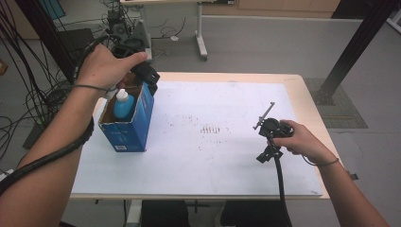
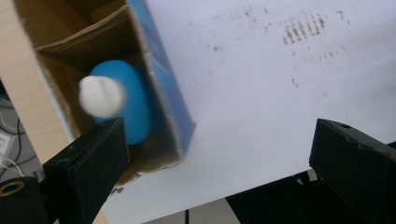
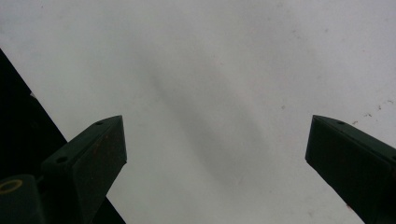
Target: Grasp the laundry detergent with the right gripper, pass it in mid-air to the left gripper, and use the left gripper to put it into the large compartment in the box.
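- High view: the blue cardboard box (image 1: 128, 124) stands upright with its top open near the left edge of the counter (image 1: 213, 156), and a blue bottle with a white cap (image 1: 124, 104) stands inside it.
- The left tongs (image 1: 152, 81) hang just above the far rim of the box, held by the left hand (image 1: 106, 66).
- Left gripper view: the left tongs (image 2: 219, 154) are released, the jaws wide apart with nothing between them; the bottle (image 2: 122, 100) sits down in the box (image 2: 163, 88), below and apart from the near jaw.
- The bottle seems to lean against the box's blue side wall, though the blur makes this uncertain.
- High view: the right tongs (image 1: 265, 118) lie low over the white sheet, well to the right of the box, in the right hand (image 1: 298, 139).
- Right gripper view: the right tongs (image 3: 217, 154) are released, jaws spread over bare white surface.
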### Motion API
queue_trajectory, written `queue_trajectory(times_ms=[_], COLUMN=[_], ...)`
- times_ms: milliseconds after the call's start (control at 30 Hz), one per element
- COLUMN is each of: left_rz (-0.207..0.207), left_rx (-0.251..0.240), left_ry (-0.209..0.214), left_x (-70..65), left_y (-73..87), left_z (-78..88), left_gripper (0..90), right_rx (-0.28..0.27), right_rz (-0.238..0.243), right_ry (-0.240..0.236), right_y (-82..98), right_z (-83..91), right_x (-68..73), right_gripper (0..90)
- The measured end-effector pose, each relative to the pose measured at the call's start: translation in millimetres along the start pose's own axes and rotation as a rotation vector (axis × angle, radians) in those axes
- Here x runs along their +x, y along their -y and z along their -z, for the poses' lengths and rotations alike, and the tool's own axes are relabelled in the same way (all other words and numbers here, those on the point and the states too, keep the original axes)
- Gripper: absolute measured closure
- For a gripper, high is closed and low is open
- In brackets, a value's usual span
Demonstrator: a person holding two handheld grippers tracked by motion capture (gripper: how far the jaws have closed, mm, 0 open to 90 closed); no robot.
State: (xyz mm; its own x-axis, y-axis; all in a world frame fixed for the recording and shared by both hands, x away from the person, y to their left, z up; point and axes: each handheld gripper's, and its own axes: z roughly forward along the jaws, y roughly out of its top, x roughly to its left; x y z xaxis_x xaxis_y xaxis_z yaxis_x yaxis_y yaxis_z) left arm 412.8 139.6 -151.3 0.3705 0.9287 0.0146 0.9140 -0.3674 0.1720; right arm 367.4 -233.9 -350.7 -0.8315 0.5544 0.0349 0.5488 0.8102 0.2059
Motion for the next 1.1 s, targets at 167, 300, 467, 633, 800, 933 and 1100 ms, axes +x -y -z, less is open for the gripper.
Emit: queue_trajectory(times_ms=[167, 300, 467, 633, 800, 933, 1100], left_rz=[-0.081, -0.126, -0.156, -0.178, -0.200, -0.219, -0.224], left_rx=[0.016, 0.024, 0.037, 0.055, 0.069, 0.076, 0.109], left_ry=[0.024, 0.044, 0.058, 0.073, 0.070, 0.103, 0.113], left_x=[-30.2, -45.7, -61.2, -73.4, -85.4, -94.4, -100.8], left_y=[-1.3, -1.3, 0.6, 3.6, 6.7, 10.8, 14.2], left_z=[-6.2, -11.4, -24.0, -43.3, -64.0, -83.0, -110.9], left_gripper=[5.1, 5.1, 5.1, 5.1, 5.1, 5.0, 5.2], right_rx=[-0.005, -0.004, -0.008, -0.008, -0.010, -0.015, -0.013], right_rz=[-0.002, -0.008, -0.012, -0.016, -0.015, -0.016, -0.019], right_ry=[-0.001, -0.001, -0.001, -0.004, -0.001, -0.003, -0.005], right_y=[1.4, 3.2, 4.4, 4.2, 3.8, 3.9, 4.6], right_z=[0.1, -0.5, -0.8, -0.6, -0.5, -0.1, -1.1], right_x=[0.0, 0.4, 0.0, 0.1, -0.7, -1.2, -1.8], right_gripper=[5.2, 5.2, 5.2, 5.2, 5.2, 5.2, 5.2])
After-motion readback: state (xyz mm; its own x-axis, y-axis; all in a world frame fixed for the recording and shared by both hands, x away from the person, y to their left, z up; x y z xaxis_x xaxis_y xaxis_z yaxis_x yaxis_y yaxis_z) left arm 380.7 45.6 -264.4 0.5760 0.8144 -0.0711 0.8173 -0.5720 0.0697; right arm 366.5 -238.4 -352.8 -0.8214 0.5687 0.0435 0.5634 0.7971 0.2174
